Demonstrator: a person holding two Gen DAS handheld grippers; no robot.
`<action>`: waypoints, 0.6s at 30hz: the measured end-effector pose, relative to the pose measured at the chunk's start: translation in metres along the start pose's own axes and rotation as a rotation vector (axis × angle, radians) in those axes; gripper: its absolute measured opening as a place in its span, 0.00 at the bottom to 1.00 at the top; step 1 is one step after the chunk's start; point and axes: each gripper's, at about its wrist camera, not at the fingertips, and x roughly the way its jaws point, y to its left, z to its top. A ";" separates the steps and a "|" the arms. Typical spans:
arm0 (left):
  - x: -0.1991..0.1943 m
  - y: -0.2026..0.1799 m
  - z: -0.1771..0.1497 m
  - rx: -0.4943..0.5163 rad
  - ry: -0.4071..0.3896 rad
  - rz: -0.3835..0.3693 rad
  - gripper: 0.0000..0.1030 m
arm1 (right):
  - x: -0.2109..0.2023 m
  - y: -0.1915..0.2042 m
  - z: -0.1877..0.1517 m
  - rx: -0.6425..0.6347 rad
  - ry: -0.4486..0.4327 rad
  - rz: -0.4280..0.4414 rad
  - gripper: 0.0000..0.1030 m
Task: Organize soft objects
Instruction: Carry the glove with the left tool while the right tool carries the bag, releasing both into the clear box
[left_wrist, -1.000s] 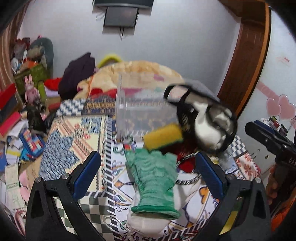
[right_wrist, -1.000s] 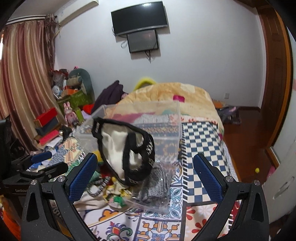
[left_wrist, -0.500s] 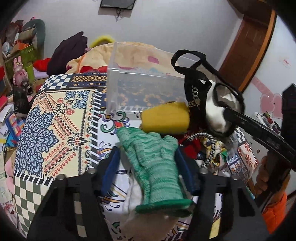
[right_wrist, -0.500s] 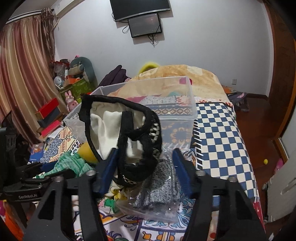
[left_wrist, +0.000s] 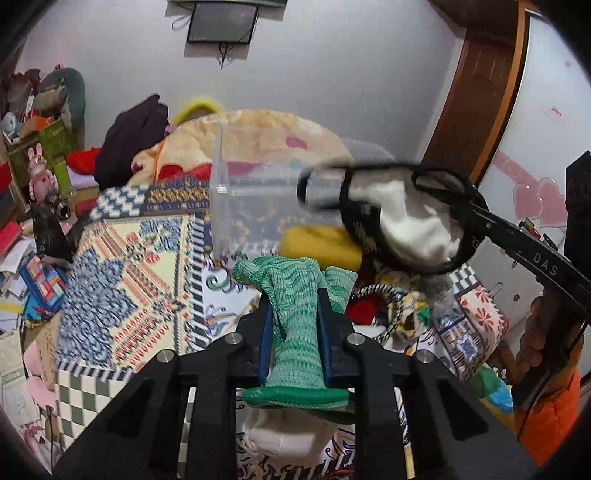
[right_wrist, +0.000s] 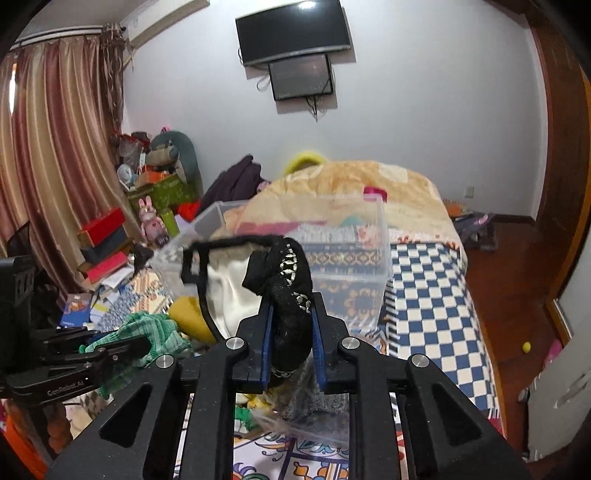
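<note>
The left tongs (left_wrist: 293, 317) are clenched on a green knit glove (left_wrist: 295, 295), held above the patterned bed (left_wrist: 122, 266). The right tongs (right_wrist: 290, 332) pinch a black-trimmed cloth bag (right_wrist: 284, 280) — raised near the rim of the clear plastic bin (right_wrist: 369, 236), with a yellow sponge (left_wrist: 317, 245) just below.

Wall TV (right_wrist: 293, 31) w/ small screen (right_wrist: 301, 81) below, curtains (right_wrist: 48, 166), pink bunny figure (right_wrist: 149, 221)

Green knit glove (left_wrist: 295, 321) pinched upright; black-white bag (right_wrist: 291, 295) lifted, blurred.
</note>
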 end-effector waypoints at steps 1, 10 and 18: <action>-0.006 0.000 0.003 0.002 -0.015 -0.002 0.20 | -0.003 0.001 0.002 -0.004 -0.011 0.000 0.14; -0.031 -0.003 0.036 0.030 -0.126 0.031 0.20 | -0.013 0.006 0.018 -0.032 -0.087 0.011 0.14; -0.024 0.007 0.073 0.008 -0.182 0.065 0.20 | -0.011 0.004 0.037 -0.013 -0.155 -0.006 0.14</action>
